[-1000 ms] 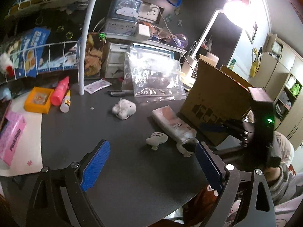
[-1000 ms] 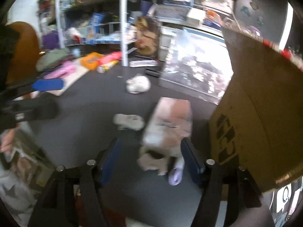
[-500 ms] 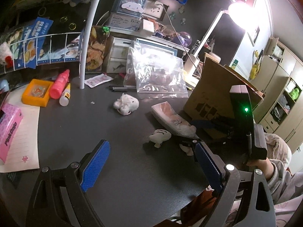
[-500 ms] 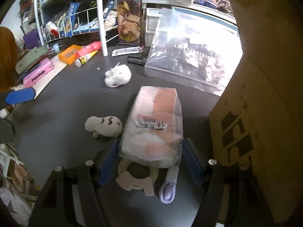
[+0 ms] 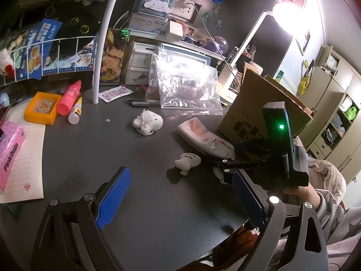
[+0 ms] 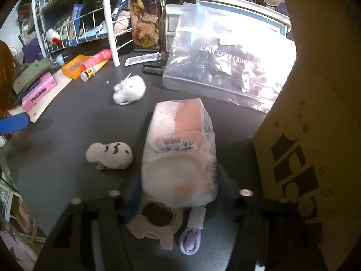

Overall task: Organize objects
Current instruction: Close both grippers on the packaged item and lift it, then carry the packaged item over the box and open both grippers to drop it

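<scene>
Dark round desk (image 5: 146, 203) carries a pink-and-white plastic-wrapped packet (image 6: 180, 149), lying near the brown cardboard box (image 6: 315, 135) at right. Right gripper (image 6: 178, 189) straddles the packet's near end; whether it clamps, I cannot tell. Left gripper (image 5: 180, 201) hovers wide open, empty.

A desk lamp (image 5: 284, 15) at the upper right of the left wrist view burns out to white and is the main light. Its glare washes the clear plastic bag (image 5: 187, 90) in both views. Small toys throw soft shadows toward the near edge of the dark desk (image 5: 146, 203). Both views bend strongly and darken at the rims. In the right wrist view the right tongs (image 6: 178, 194) and the near end of the pink packet (image 6: 180, 153) are smeared with blur.
</scene>
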A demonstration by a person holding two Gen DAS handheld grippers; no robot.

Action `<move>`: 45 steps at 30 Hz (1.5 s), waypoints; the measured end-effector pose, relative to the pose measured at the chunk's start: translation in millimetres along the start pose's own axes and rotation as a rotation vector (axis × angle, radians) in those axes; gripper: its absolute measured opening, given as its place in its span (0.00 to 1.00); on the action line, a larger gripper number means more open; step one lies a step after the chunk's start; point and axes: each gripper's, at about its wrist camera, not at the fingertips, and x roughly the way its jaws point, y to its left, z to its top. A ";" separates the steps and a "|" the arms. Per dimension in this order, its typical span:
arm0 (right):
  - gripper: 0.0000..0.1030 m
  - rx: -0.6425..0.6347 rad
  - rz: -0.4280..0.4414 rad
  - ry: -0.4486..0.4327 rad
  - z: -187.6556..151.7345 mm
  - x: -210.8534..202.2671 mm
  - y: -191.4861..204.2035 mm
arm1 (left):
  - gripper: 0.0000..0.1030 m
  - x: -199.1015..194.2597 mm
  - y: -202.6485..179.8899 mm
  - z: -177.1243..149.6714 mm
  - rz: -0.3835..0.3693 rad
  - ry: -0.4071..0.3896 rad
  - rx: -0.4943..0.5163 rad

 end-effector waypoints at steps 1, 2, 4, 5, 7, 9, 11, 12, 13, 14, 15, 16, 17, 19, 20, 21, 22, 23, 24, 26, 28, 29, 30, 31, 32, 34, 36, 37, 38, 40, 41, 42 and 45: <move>0.45 -0.004 -0.004 -0.005 -0.2 -1.1 -0.1 | 0.88 0.6 -0.7 0.7 0.000 0.002 0.000; 0.43 -0.011 -0.008 -0.014 -0.9 -3.0 0.3 | 0.88 1.5 -2.3 1.6 0.000 0.005 0.001; 0.39 -0.018 -0.008 -0.032 -1.5 -8.1 0.9 | 0.88 2.4 -4.5 3.1 -0.004 0.007 0.004; 0.39 -0.021 0.001 -0.043 -1.4 -12.0 1.3 | 0.88 3.0 -7.0 4.6 -0.009 0.009 0.007; 0.38 -0.032 0.022 -0.067 -0.6 -20.8 4.4 | 0.88 3.9 -10.9 7.0 -0.013 0.010 0.011; 0.38 -0.054 0.052 -0.090 -0.1 -31.8 9.8 | 0.88 4.1 -17.0 10.8 -0.023 0.010 0.017; 0.38 -0.083 0.112 -0.109 0.4 -45.1 17.7 | 0.88 3.3 -23.1 14.6 -0.036 0.006 0.023; 0.38 -0.097 0.136 -0.117 0.8 -50.7 21.1 | 0.88 3.0 -26.9 17.1 -0.044 0.004 0.025; 0.38 -0.117 0.161 -0.126 0.7 -57.6 25.4 | 0.88 2.8 -29.8 19.1 -0.048 0.002 0.028; 0.38 -0.141 0.185 -0.137 0.9 -65.3 30.1 | 0.88 3.0 -33.3 21.2 -0.050 0.000 0.030; 0.38 -0.164 0.207 -0.148 1.1 -73.2 34.5 | 0.88 3.0 -36.8 23.4 -0.050 -0.002 0.031; 0.38 -0.177 0.219 -0.154 1.1 -77.8 37.8 | 0.88 3.0 -40.2 25.5 -0.047 -0.004 0.031; 0.38 -0.198 0.239 -0.164 1.7 -84.7 41.5 | 0.88 3.0 -42.9 27.4 -0.043 -0.006 0.031; 0.38 -0.231 0.263 -0.185 1.4 -98.3 46.2 | 0.88 2.2 -46.5 31.1 -0.037 -0.013 0.025; 0.38 -0.243 0.269 -0.195 1.4 -103.0 46.9 | 0.88 1.3 -48.8 33.1 -0.035 -0.018 0.021; 0.38 -0.255 0.274 -0.205 2.0 -107.1 47.7 | 0.88 -0.5 -52.5 35.9 -0.033 -0.027 0.019; 0.38 -0.271 0.279 -0.219 2.2 -114.5 48.0 | 0.88 -1.5 -54.7 37.3 -0.033 -0.033 0.019; 0.38 -0.279 0.283 -0.228 2.4 -119.1 47.5 | 0.85 -3.3 -58.2 40.0 -0.032 -0.041 0.022; 0.38 -0.286 0.286 -0.235 2.6 -123.1 46.7 | 0.80 -5.6 -63.5 43.0 -0.034 -0.049 0.030; 0.38 -0.299 0.288 -0.255 2.0 -134.6 42.9 | 0.65 -8.6 -73.5 48.9 -0.044 -0.056 0.046; 0.38 -0.301 0.284 -0.271 3.1 -144.0 37.1 | 0.65 -11.3 -87.5 56.3 -0.030 -0.065 0.076; 0.38 -0.301 0.285 -0.282 3.7 -149.9 32.8 | 0.64 -12.6 -91.9 59.2 -0.027 -0.068 0.085; 0.38 -0.302 0.287 -0.291 4.0 -154.6 28.6 | 0.63 -13.7 -98.8 63.6 -0.027 -0.073 0.097; 0.38 -0.301 0.287 -0.300 4.6 -159.6 24.9 | 0.63 -14.5 -105.8 68.5 -0.028 -0.077 0.108; 0.38 -0.300 0.284 -0.312 5.4 -165.1 19.9 | 0.63 -14.8 -110.3 71.6 -0.028 -0.079 0.116; 0.38 -0.285 0.267 -0.327 6.7 -173.4 10.5 | 0.63 -13.2 -122.7 80.2 -0.028 -0.078 0.139; 0.38 -0.272 0.262 -0.339 8.6 -181.2 -1.4 | 0.63 -8.9 -137.3 89.3 -0.030 -0.071 0.164; 0.38 -0.264 0.259 -0.343 9.1 -184.5 -7.5 | 0.63 -5.9 -143.5 93.1 -0.034 -0.066 0.176; 0.38 -0.253 0.255 -0.346 9.7 -187.9 -15.1 | 0.63 -0.9 -151.4 99.0 -0.043 -0.056 0.188; 0.38 -0.232 0.246 -0.348 11.2 -192.4 -29.2 | 0.63 7.9 -161.2 107.3 -0.061 -0.039 0.202; 0.38 -0.219 0.239 -0.348 11.3 -194.8 -37.6 | 0.62 13.0 -167.4 111.6 -0.071 -0.027 0.210; 0.38 -0.209 0.233 -0.347 11.3 -196.3 -43.7 | 0.62 20.5 -175.1 117.5 -0.088 -0.011 0.221; 0.38 -0.170 0.218 -0.337 11.2 -200.5 -69.2 | 0.62 36.9 -192.4 128.6 -0.118 0.031 0.237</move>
